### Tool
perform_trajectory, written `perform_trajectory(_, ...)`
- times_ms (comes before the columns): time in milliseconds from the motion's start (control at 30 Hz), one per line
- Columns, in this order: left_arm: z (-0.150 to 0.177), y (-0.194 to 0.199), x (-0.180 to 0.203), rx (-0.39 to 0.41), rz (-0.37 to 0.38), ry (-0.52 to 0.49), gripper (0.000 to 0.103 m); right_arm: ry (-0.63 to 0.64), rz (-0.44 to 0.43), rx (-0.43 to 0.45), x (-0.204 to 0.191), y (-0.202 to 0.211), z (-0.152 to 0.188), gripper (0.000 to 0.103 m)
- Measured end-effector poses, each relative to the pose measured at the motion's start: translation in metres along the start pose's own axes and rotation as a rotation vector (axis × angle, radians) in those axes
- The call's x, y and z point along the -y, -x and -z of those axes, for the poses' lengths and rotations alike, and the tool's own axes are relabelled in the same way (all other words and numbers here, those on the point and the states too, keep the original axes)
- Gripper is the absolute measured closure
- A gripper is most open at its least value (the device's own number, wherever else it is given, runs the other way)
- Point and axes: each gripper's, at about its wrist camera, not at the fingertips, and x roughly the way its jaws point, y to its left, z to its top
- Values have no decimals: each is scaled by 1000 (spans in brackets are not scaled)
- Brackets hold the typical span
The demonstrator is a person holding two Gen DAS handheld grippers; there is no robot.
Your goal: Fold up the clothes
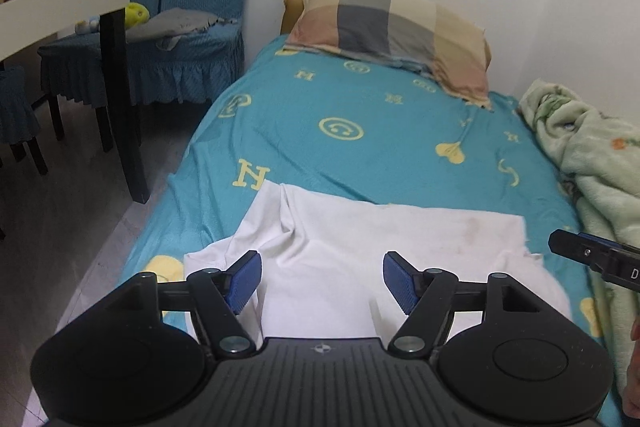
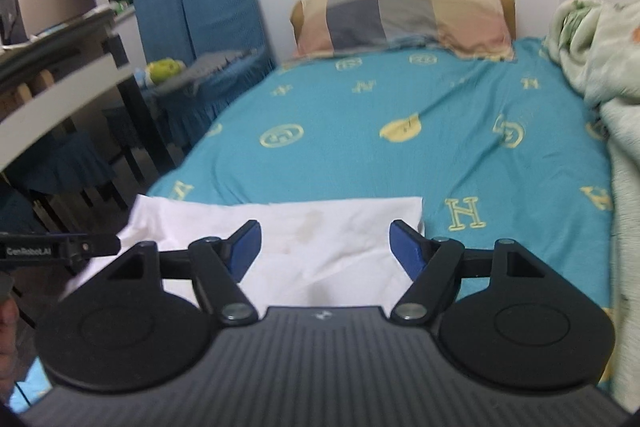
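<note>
A white garment (image 1: pixel 344 251) lies spread on the near part of the bed, with a crease running down its left side and a faint stain toward its right. In the right wrist view the same white garment (image 2: pixel 304 239) shows its far right corner. My left gripper (image 1: pixel 322 281) hovers over the garment's near middle, jaws wide apart, nothing between the blue pads (image 1: pixel 244 281). My right gripper (image 2: pixel 326 247) is above the garment's right half, also open and holding nothing. Each gripper's tip shows at the edge of the other's view.
The bed carries a turquoise sheet (image 1: pixel 360 131) with yellow motifs. A checked pillow (image 1: pixel 392 27) lies at the head, and a pale green blanket (image 1: pixel 592 155) is bunched along the right. Blue-covered chairs (image 1: pixel 192 39) and a table leg (image 1: pixel 120 87) stand left of the bed.
</note>
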Motion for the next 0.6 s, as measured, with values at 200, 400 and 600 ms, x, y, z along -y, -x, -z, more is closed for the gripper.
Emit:
perform_trajectory(200,19,59,24,63,-5,-44,33,-3,-30,53,-13,47,-3,29)
perform_trajectory(400,36,106,40,106,4,-63,31,-5,-27,92,-23,90,9,29)
perform_trajectory(600,56,135,52,112,15,-83,20,-39,-13,111,-26,125,33,29)
